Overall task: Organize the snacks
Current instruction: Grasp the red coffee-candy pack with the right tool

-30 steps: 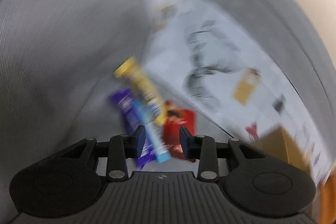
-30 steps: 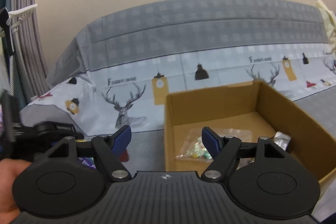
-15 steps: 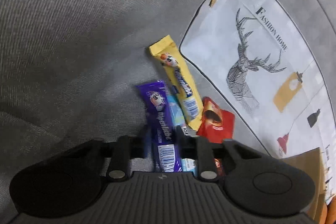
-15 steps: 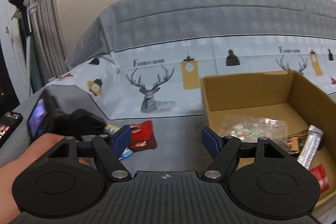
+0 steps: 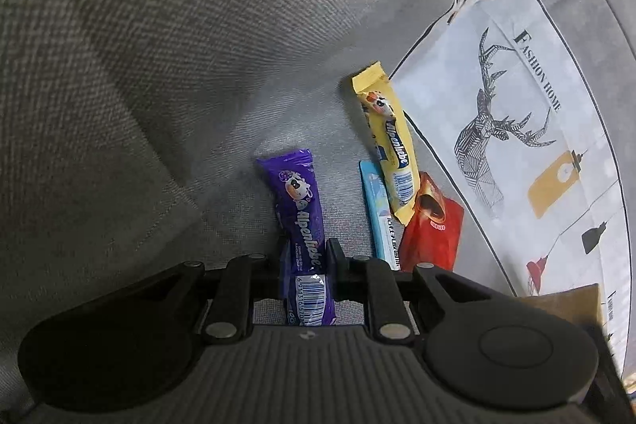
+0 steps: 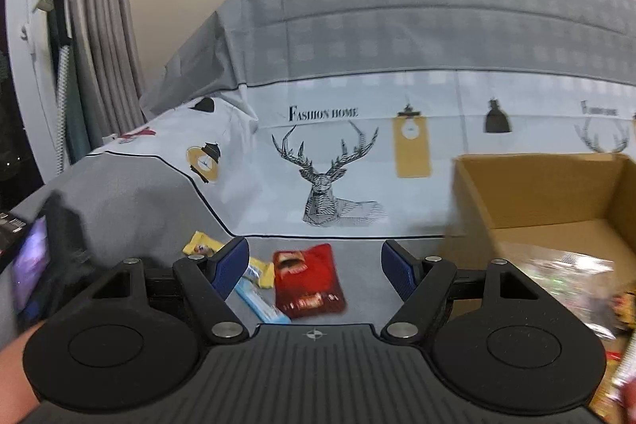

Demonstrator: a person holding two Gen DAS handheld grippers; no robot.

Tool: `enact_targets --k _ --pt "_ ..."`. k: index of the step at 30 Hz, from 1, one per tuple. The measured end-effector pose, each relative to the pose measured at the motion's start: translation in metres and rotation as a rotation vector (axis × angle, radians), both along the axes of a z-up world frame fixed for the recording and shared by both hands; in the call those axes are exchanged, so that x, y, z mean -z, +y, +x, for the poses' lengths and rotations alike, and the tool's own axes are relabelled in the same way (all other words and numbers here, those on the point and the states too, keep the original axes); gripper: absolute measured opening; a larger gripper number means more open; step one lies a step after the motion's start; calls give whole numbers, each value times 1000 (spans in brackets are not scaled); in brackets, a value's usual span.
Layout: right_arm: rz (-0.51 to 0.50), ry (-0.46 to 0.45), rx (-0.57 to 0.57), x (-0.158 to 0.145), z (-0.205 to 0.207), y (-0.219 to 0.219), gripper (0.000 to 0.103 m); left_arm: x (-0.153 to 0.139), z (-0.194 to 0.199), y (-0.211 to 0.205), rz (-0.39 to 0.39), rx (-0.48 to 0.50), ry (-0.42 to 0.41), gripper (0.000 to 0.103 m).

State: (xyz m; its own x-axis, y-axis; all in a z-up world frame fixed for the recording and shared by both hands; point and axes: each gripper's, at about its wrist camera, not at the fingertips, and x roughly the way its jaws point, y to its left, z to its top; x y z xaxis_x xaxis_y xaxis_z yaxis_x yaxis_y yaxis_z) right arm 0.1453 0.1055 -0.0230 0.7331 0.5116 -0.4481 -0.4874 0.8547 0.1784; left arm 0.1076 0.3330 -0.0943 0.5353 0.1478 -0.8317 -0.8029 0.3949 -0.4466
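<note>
Where fingers (image 5: 333, 257) pinch, glossy purple stick (image 5: 300, 221)

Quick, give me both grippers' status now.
Left gripper: closed on the purple candy stick.
Right gripper: open, holding nothing.

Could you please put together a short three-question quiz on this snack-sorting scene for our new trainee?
1. True or false: the left gripper has its jaws closed on the purple Alpenliebe stick.
2. Which snack overlaps the red packet? A) light blue stick B) yellow Alpenliebe stick C) purple Alpenliebe stick
3. Fill in: the right gripper has its jaws ____, with nothing between them.

Key: 1 true; 2 B; 3 open. Sorted snacks already lie in the cardboard box.
</note>
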Motion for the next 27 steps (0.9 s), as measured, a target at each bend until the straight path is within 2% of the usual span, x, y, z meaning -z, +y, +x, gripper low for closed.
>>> enact_targets --k 3,6,11,13,14,17,18,19,22,27 --pt "-47 39 37 22 32 25 76 -1 -1 1 -7 -1 2 19" --pt "-103 155 37 53 70 51 77 1 1 3 -18 -4 0 20" --pt "-208 281 -1 94 106 83 89 2 0 6 -33 -5 -4 20" --pt "-249 273 -30 103 105 93 100 2 -1 7 -38 -7 -5 20" --pt "-279 249 -42 105 102 99 100 2 -1 8 -38 -7 -4 20" --pt "-265 230 -69 102 97 101 88 3 0 8 -35 -7 -2 20" --pt "-269 205 -82 100 93 102 72 2 0 7 -34 -7 -1 20" --pt "-276 186 -97 98 90 102 64 2 0 7 -33 -7 0 20" --pt "-290 150 -142 95 83 101 55 2 1 6 -28 -6 2 20" --pt "-281 97 -125 76 71 87 52 -1 -2 5 -1 -2 4 19"
